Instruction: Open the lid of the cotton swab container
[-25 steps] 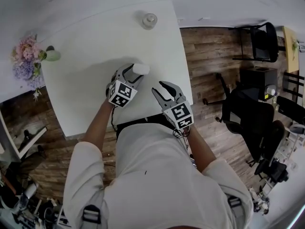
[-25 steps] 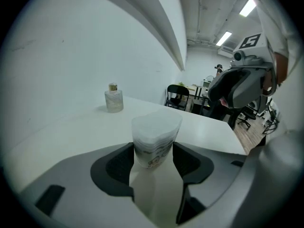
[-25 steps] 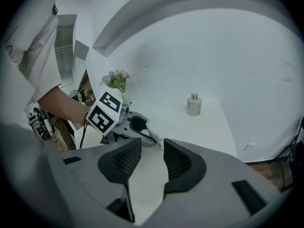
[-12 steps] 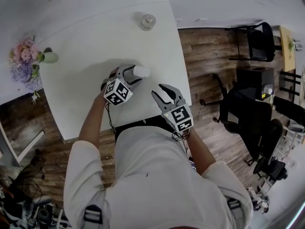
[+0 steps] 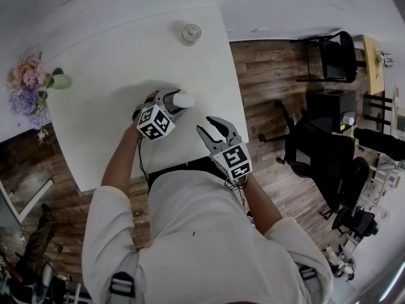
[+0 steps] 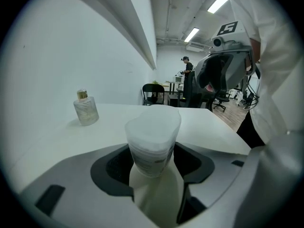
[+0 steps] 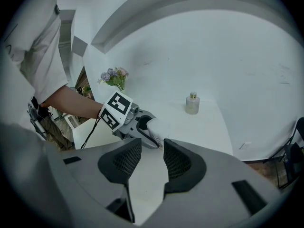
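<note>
The cotton swab container [image 6: 152,144] is a frosted white tub with its lid on, and it pokes out beyond the left jaws. My left gripper [image 5: 169,101] is shut on the container [image 5: 183,99] above the white table [image 5: 114,62]. In the right gripper view the same container [image 7: 156,127] shows held in the left gripper [image 7: 145,129], just beyond my right jaws. My right gripper [image 5: 209,126] hangs open near the table's front right corner, a short way from the container, with nothing between its fingers [image 7: 176,161].
A small glass bottle [image 5: 189,33] with a gold cap stands at the table's far edge. A vase of pink and purple flowers [image 5: 28,84] sits at the left corner. Black office chairs [image 5: 323,157] stand on the wood floor to the right.
The left gripper has rolled a little with the container in it and barely shifted. The right gripper has kept its place.
</note>
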`<state>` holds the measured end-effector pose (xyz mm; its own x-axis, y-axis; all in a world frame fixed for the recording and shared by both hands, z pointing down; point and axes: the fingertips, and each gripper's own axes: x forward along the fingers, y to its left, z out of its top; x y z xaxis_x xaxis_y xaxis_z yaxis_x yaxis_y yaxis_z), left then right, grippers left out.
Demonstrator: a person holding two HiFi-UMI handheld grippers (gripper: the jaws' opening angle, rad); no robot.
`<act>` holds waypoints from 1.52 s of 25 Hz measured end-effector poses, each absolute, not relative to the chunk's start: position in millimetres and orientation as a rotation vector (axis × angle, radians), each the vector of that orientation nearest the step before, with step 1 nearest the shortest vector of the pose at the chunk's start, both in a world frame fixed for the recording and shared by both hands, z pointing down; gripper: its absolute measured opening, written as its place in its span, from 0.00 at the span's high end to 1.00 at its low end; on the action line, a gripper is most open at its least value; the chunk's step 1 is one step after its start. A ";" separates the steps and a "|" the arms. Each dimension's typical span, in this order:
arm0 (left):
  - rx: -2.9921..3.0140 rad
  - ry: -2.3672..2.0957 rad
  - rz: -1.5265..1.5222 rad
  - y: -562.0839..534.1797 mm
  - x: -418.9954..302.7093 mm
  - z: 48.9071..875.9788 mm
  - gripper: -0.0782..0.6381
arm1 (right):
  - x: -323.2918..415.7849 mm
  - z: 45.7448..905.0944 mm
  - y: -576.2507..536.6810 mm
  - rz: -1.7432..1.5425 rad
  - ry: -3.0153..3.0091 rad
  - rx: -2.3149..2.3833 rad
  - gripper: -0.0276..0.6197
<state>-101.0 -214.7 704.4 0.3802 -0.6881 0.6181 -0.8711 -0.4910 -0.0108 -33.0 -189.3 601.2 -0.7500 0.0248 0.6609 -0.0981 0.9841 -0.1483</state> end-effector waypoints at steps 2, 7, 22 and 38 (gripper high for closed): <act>2.322 -1.369 0.802 -209.4 -98.5 704.1 0.51 | -33.5 602.2 -188.4 0.209 -2.410 0.035 0.73; 2.266 -1.409 0.731 -193.0 -91.9 702.4 0.52 | -39.1 601.6 -189.5 0.202 -2.417 -0.007 0.73; 2.038 -1.643 0.533 -155.7 -106.0 661.3 0.52 | -73.2 576.2 -171.6 0.069 -2.490 -0.305 0.73; 2.070 -1.786 0.596 -143.8 -110.6 566.2 0.52 | -94.1 491.9 -136.3 -0.312 -2.532 -0.877 0.61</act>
<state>-110.6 -143.8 566.2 0.1211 -0.8448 0.5212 -0.9885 -0.1506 -0.0144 -94.1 -136.3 491.9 -0.7018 0.5310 0.4750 0.6304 0.7734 0.0669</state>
